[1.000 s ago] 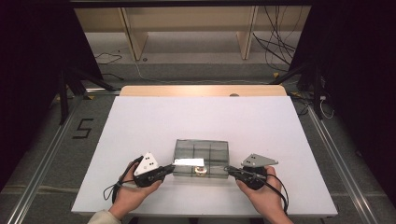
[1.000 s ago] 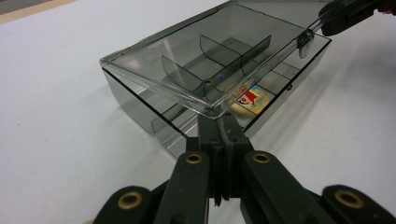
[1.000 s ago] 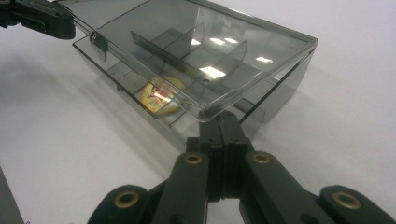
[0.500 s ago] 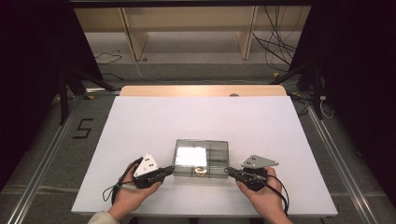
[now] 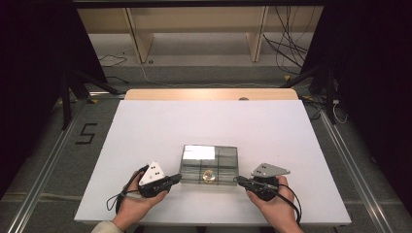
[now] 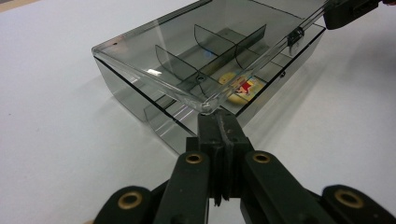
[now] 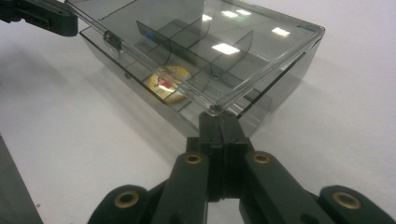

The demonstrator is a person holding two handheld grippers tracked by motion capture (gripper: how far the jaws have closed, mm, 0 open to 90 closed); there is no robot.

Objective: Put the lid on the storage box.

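- Risk, nearest the person: the lid (image 6: 224, 60) of the clear box (image 5: 209, 165) is propped on the closed tips of both grippers alone, not clamped. A slip of either tip off its corner is judged likely to let the lid drop shut.
- Risk, lid: uneven lifting by the two hands would twist the thin lid about its far hinge edge; strain or a crack at the small front latch (image 6: 294, 35) is possible.
- Risk, box: an upward pull may drag the light box across the white table (image 5: 145, 126), since nothing holds its base down.
- Left gripper (image 6: 219, 122): jaws are pressed together, nothing between them; the tip is set under the lid's near left corner, touching it.
- Right gripper (image 7: 219, 125): jaws likewise together and empty, the tip touching the lid's near right corner.
- Box position: near the table's front edge, between the two grippers, lid raised slightly at the front.
- Contents: a round yellow badge (image 7: 169, 83) lies in a front compartment, beneath the lid.
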